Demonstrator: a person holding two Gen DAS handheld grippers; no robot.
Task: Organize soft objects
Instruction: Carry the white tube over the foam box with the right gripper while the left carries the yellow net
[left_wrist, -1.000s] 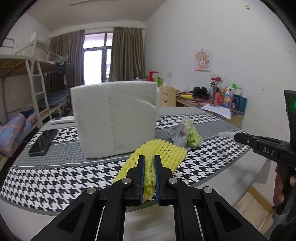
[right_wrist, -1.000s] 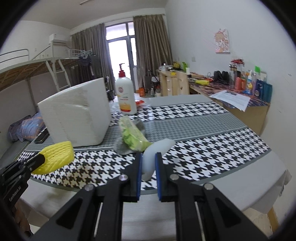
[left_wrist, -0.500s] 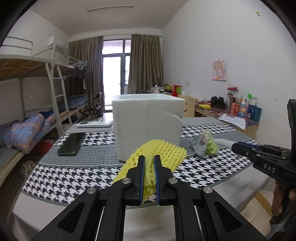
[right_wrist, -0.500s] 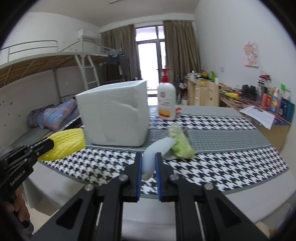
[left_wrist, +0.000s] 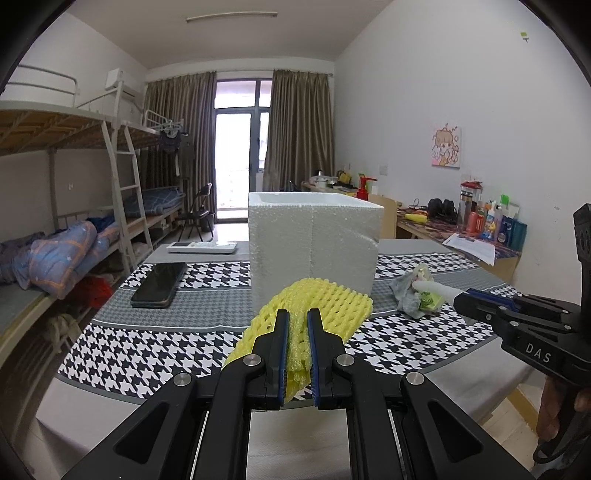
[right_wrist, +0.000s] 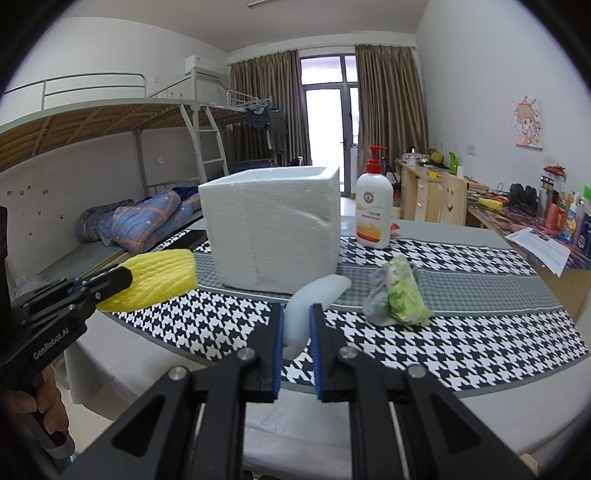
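Observation:
My left gripper is shut on a yellow foam net sleeve, held in the air in front of the table's near edge. My right gripper is shut on a white foam piece, also lifted clear of the table. A white styrofoam box with an open top stands on the houndstooth tablecloth behind both. A crumpled grey and green bag lies on the cloth right of the box. Across the views, the yellow sleeve shows at left and the white piece at right.
A black phone and a white remote lie left of the box. A pump bottle stands behind it. Bunk beds run along the left, a cluttered desk along the right wall. A hand grips the left handle.
Both grippers have drawn back and risen, and the view has swung left. The box now looks farther off and its open top shows. Both grips are unchanged.

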